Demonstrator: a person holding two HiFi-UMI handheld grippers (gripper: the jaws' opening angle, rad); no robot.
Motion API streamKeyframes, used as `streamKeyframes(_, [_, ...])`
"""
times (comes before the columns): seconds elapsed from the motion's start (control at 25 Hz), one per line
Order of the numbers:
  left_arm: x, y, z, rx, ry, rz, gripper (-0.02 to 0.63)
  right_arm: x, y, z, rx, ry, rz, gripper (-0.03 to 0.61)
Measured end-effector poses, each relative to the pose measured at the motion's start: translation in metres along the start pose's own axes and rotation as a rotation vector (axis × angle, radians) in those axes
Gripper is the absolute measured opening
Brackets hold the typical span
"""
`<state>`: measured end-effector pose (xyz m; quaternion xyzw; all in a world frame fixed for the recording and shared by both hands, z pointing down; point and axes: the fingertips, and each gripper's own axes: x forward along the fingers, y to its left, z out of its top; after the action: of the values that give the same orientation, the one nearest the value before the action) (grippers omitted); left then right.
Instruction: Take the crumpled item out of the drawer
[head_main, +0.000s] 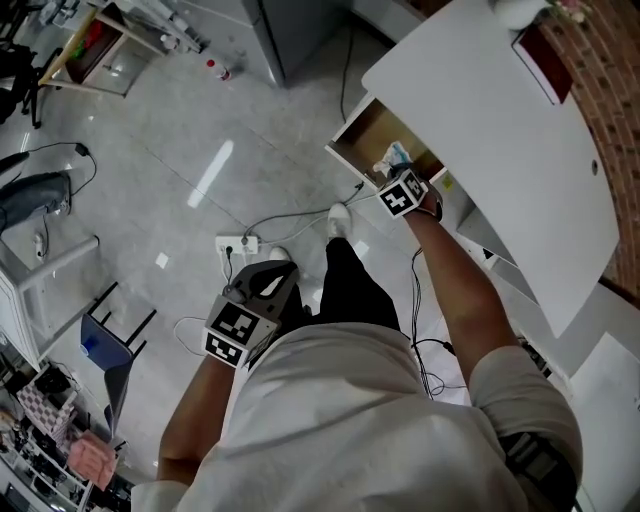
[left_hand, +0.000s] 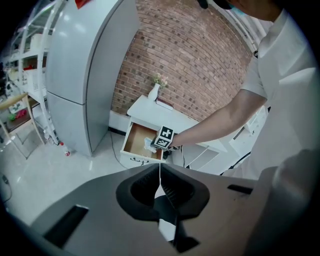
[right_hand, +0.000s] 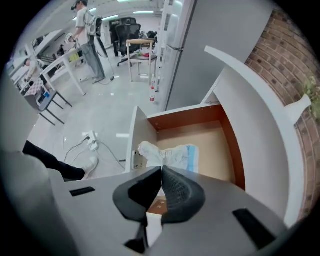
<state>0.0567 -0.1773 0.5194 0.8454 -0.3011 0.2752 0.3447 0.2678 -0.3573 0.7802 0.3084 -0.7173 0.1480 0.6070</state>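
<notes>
Looks like a work lab dressed up as a room at home. Has a brick wall (left_hand: 190, 55), a white cabinet (left_hand: 172, 119) with a wooden drawer (right_hand: 200, 137), a vase of flowers (left_hand: 153, 92) and a big grey fridge (left_hand: 85, 75), like a house. But has a shiny grey floor (head_main: 180, 120) with a power strip (head_main: 237, 243) and loose cables (head_main: 300, 212), office chairs (right_hand: 127, 25), long white benches (right_hand: 62, 62), a shelf (head_main: 95, 45) full of stuff, and another person (right_hand: 89, 40) far off.

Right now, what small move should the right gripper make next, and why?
Probably lift straight up. The right gripper has its jaws together on what looks like an edge of the crumpled white-and-blue item, which lies in the open drawer near its front, so raising it should bring the item clear of the drawer.
</notes>
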Motion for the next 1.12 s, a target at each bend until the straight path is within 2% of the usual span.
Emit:
streamKeyframes(0.32, [-0.06, 0.001, -0.021, 0.017, -0.049, -0.005, 0.026, -0.081, 0.048, 0.02, -0.006, -0.048, 0.006, 0.029])
streamKeyframes(0.64, [-0.112, -0.008, -0.048, 0.047, -0.091, -0.014, 0.026, -0.16, 0.114, 0.029, -0.039, -0.089, 0.026, 0.029])
streamKeyframes(1.12, [-0.168, -0.023, -0.089, 0.114, -0.13, -0.033, 0.026, -0.26, 0.204, 0.029, -0.01, -0.181, 0.032, 0.029])
